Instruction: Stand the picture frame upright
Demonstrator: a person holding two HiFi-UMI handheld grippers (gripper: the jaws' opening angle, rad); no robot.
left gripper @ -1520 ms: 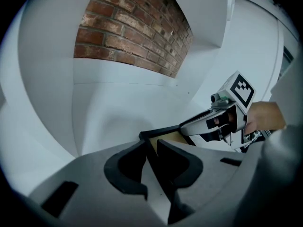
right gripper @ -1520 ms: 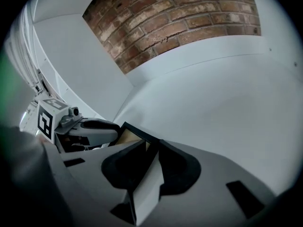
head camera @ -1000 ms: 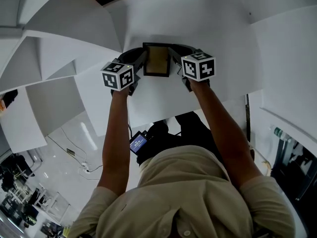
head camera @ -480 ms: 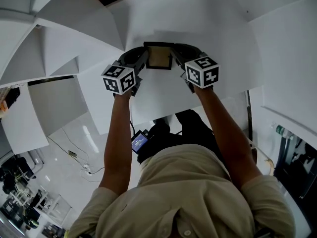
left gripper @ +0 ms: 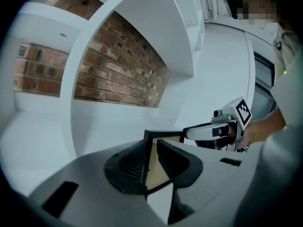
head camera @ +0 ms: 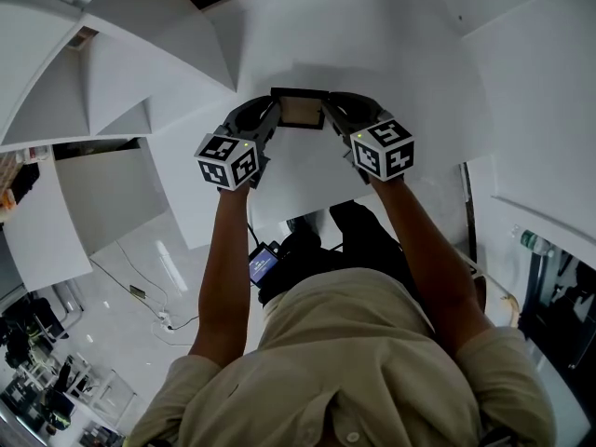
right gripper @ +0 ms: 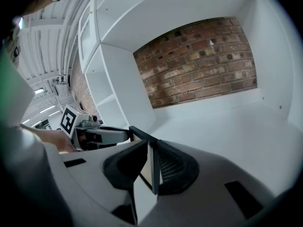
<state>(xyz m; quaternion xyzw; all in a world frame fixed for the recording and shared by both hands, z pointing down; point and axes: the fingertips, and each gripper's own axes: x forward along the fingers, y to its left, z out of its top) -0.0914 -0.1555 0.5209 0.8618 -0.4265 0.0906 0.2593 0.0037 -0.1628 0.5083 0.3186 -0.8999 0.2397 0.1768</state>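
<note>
A small picture frame (head camera: 300, 110) with a black rim and a beige panel is held between both grippers over the white shelf board (head camera: 391, 54). In the head view it looks foreshortened, with its top edge tipped up and away from me. My left gripper (head camera: 269, 117) is shut on the frame's left edge and my right gripper (head camera: 331, 117) on its right edge. In the left gripper view the frame (left gripper: 156, 174) sits pinched between the dark pads of the left gripper (left gripper: 150, 161), with the right gripper (left gripper: 208, 131) beyond. In the right gripper view the frame's rim (right gripper: 152, 167) is clamped.
The frame is inside a white shelf compartment with a red brick back wall (right gripper: 199, 60). White side partitions (right gripper: 124, 93) and a curved white upright (left gripper: 75, 103) stand close by. The left gripper's marker cube (right gripper: 68, 119) shows across the frame.
The frame has tilted up from lying flat and now looks much shorter from above. Both grippers stay closed on its edges and have turned with it.
</note>
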